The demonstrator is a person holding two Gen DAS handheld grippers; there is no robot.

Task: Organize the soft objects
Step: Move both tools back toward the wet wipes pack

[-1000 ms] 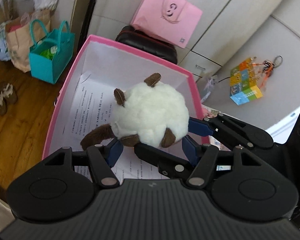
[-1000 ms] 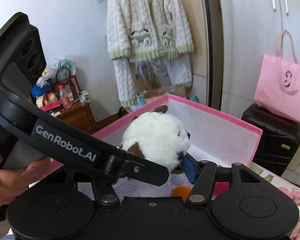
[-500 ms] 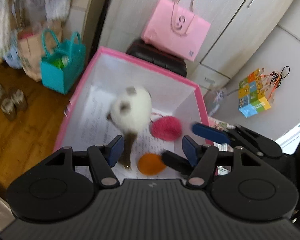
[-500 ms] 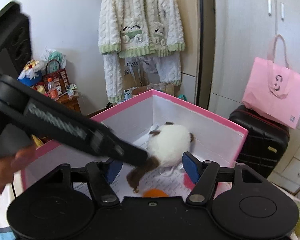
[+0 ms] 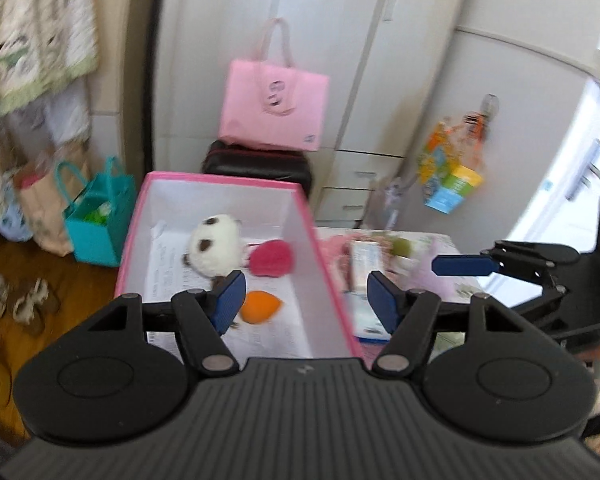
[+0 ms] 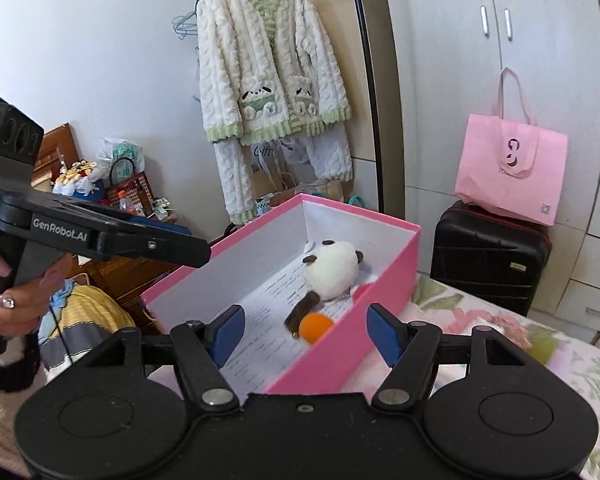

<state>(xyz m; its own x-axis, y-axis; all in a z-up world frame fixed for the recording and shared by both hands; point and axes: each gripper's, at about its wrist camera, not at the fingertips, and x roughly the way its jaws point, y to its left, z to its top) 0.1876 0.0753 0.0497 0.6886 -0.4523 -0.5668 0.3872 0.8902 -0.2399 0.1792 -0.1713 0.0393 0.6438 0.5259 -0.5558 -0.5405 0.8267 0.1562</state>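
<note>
My left gripper (image 5: 306, 296) hangs wide and empty above the pink box (image 5: 220, 178). In the box, on a printed sheet, lie the white plush toy (image 5: 216, 246), then a pink pompom (image 5: 271, 258), with an orange ball (image 5: 260, 307) nearer me. I judge that one drop is finished; next I need another soft thing from the floral bedcover (image 5: 440, 280) to the right, perhaps the blurred green ball (image 5: 402, 247). My right gripper (image 6: 306, 332) also gapes empty. Its view shows the hanging fleece cardigan (image 6: 268, 92) sharply, but the box wall almost hides the pompom.
</note>
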